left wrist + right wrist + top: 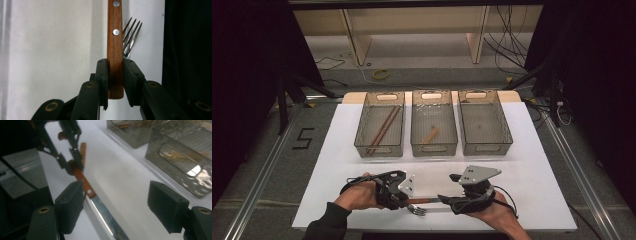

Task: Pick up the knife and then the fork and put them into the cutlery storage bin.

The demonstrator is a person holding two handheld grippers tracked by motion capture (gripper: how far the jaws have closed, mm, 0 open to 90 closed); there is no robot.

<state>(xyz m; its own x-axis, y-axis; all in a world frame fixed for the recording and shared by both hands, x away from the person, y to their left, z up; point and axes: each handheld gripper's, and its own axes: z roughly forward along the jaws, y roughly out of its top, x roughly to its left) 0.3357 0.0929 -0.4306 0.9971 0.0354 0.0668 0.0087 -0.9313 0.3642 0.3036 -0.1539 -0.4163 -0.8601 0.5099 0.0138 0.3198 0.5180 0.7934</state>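
A knife with a riveted wooden handle (115, 45) hangs level just above the white board, near its front edge. My left gripper (115, 65) is shut on the end of that handle, and it also appears in the high view (404, 201). The knife's steel blade (106, 218) runs between the wide-apart jaws of my right gripper (117, 206), close to one jaw, and no pad presses on it. The knife (424, 201) spans the gap from the left gripper to the right gripper (445, 200). A metal fork (417, 210) lies on the board just under it, with its tines (130, 35) behind the handle.
Three clear grey bins stand in a row at the back of the white board (537, 165). The left bin (362, 135) holds long chopsticks, the middle bin (417, 127) a short wooden piece, and the right bin (502, 127) looks bare. Dark floor and metal rails surround the board.
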